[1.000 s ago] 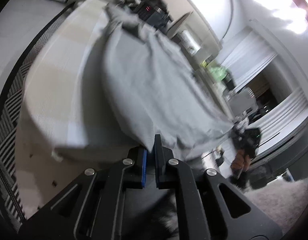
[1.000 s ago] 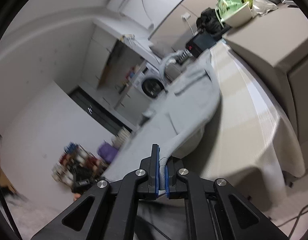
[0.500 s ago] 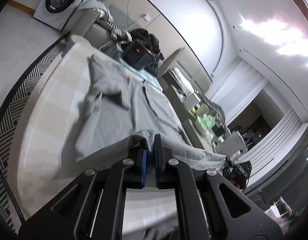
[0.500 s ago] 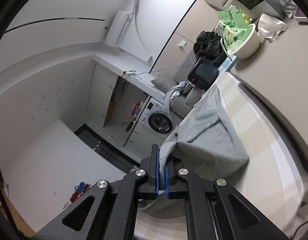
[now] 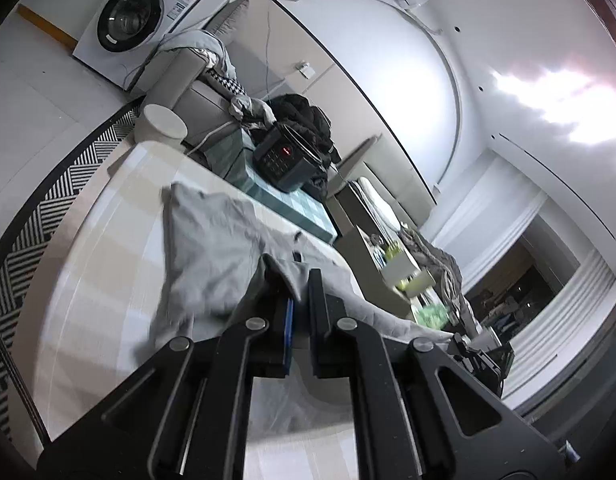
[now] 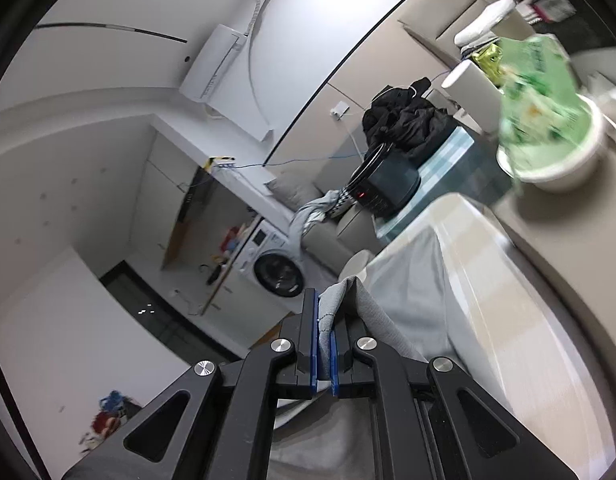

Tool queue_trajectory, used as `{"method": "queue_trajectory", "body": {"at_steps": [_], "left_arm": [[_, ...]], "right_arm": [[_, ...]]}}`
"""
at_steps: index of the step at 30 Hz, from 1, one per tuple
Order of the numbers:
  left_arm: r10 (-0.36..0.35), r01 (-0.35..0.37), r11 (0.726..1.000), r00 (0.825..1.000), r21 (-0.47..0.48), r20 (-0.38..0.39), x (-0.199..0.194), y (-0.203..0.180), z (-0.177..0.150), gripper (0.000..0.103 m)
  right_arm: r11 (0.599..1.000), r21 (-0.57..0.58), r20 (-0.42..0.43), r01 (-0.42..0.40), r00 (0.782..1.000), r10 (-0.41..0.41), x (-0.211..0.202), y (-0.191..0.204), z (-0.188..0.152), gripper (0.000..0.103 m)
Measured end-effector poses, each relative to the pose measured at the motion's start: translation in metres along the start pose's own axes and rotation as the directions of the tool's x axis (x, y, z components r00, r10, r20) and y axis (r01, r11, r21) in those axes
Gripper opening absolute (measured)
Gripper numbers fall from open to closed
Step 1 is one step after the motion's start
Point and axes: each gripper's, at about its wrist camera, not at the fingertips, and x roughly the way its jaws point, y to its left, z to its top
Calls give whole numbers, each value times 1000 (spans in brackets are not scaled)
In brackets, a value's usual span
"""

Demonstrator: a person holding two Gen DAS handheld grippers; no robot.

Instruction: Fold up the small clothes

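A grey garment [image 5: 212, 248] lies on the beige checked table [image 5: 108, 280]. Its near edge is lifted and folded over toward the far end. My left gripper [image 5: 298, 300] is shut on a near corner of the garment, and the cloth drapes over its fingers. My right gripper [image 6: 324, 332] is shut on another corner of the same garment [image 6: 408, 292], pinched between the blue pads above the table [image 6: 508, 320]. The lifted edge stretches between the two grippers.
At the table's far end stand a dark appliance with a red display [image 5: 286, 160], a teal checked box [image 5: 292, 208] and a heap of black clothes [image 5: 304, 116]. A bowl with green packets [image 6: 548, 156] is at the right. A washing machine [image 5: 132, 20] and a sofa stand behind.
Both grippers have carried the garment's near edge up and forward over the table. The garment, hanging off the table edge a second ago, now lies doubled on the tabletop.
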Motion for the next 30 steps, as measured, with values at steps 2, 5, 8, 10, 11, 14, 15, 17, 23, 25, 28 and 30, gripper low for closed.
{"method": "queue_trajectory", "body": {"at_steps": [2, 5, 8, 10, 11, 14, 15, 17, 23, 25, 28, 30], "left_arm": [[10, -10, 1000, 1000, -6, 6, 22, 4, 17, 3], [35, -34, 999, 999, -9, 22, 57, 14, 41, 3], [81, -81, 997, 996, -2, 23, 98, 27, 68, 3], [122, -122, 992, 992, 12, 17, 129, 38, 85, 3], [143, -143, 990, 990, 13, 14, 144, 44, 93, 3], [175, -175, 985, 985, -12, 3, 192, 67, 120, 3], [185, -185, 982, 983, -21, -2, 206, 74, 126, 3], [289, -290, 956, 957, -44, -32, 241, 91, 141, 7], [387, -386, 911, 922, -141, -26, 264, 119, 159, 64], [384, -385, 915, 923, -120, -35, 261, 118, 156, 64], [373, -380, 921, 923, -80, -94, 255, 113, 138, 64], [341, -350, 936, 930, -46, -138, 255, 104, 119, 64]], "right_arm": [[1000, -9, 7, 23, 1000, -23, 26, 3, 14, 5], [998, -29, -1, 57, 998, -57, 71, 5, 34, 5], [995, -44, -19, 90, 996, -91, 119, 2, 53, 5], [992, -49, -31, 117, 992, -118, 152, -4, 65, 5], [990, -53, -35, 131, 991, -133, 166, -7, 69, 5], [984, -43, -52, 173, 983, -175, 212, -22, 83, 5], [979, -43, -70, 200, 977, -203, 230, -29, 88, 5], [964, -34, -112, 262, 958, -265, 258, -43, 92, 13], [953, -35, -144, 302, 942, -304, 264, -63, 85, 49], [950, -79, -188, 301, 932, -311, 263, -62, 76, 49], [960, -64, -292, 272, 915, -279, 268, -66, 59, 49], [964, -54, -333, 262, 905, -264, 274, -67, 48, 49]]}}
